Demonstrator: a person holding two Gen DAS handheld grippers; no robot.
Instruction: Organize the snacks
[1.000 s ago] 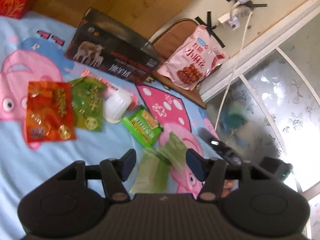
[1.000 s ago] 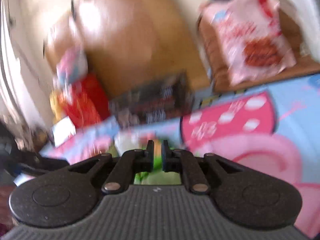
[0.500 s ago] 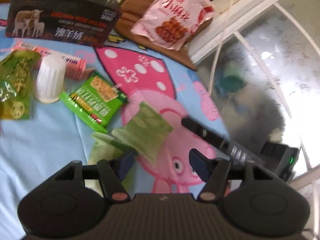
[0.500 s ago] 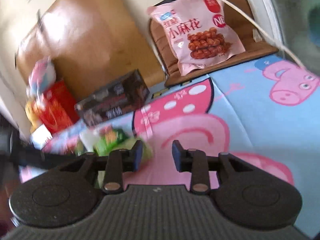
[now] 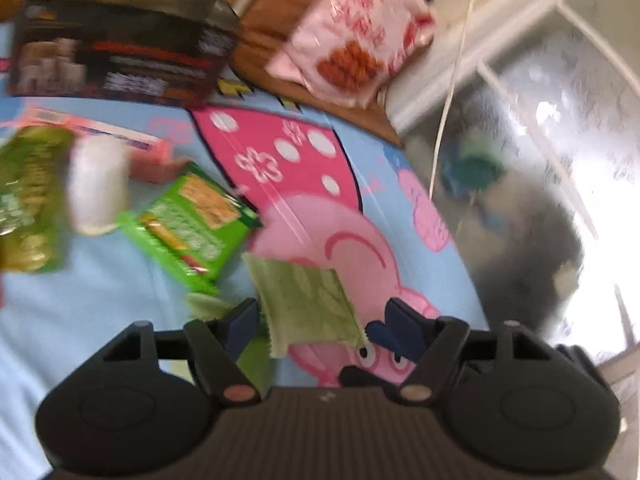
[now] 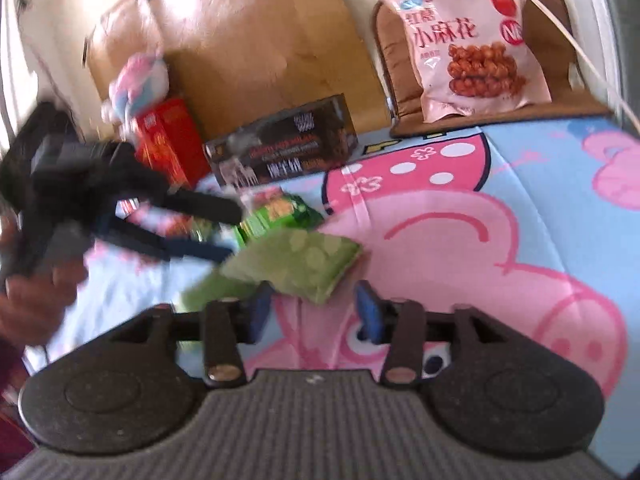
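Note:
A pale green snack packet (image 5: 308,304) lies on the Peppa Pig sheet (image 5: 120,312), partly between the open fingers of my left gripper (image 5: 320,326). It also shows in the right wrist view (image 6: 296,264), just ahead of my open, empty right gripper (image 6: 316,312). A second pale green packet (image 5: 208,306) lies under its left edge. A bright green cracker packet (image 5: 188,228), a white cup (image 5: 98,184), a green bag (image 5: 28,200) and a pink box (image 5: 120,140) lie to the left. In the right wrist view my left gripper (image 6: 228,232) reaches in from the left.
A dark box (image 5: 120,56) stands at the back of the sheet. A pink snack bag (image 6: 476,44) rests on a brown cushion (image 6: 404,72). A red box (image 6: 168,140) and a plush toy (image 6: 136,84) stand by the wooden board. A frosted glass door (image 5: 560,160) is at the right.
My right gripper has opened from shut and pulled back from the pale green packet, which now lies on the sheet. My left gripper has moved in around that packet.

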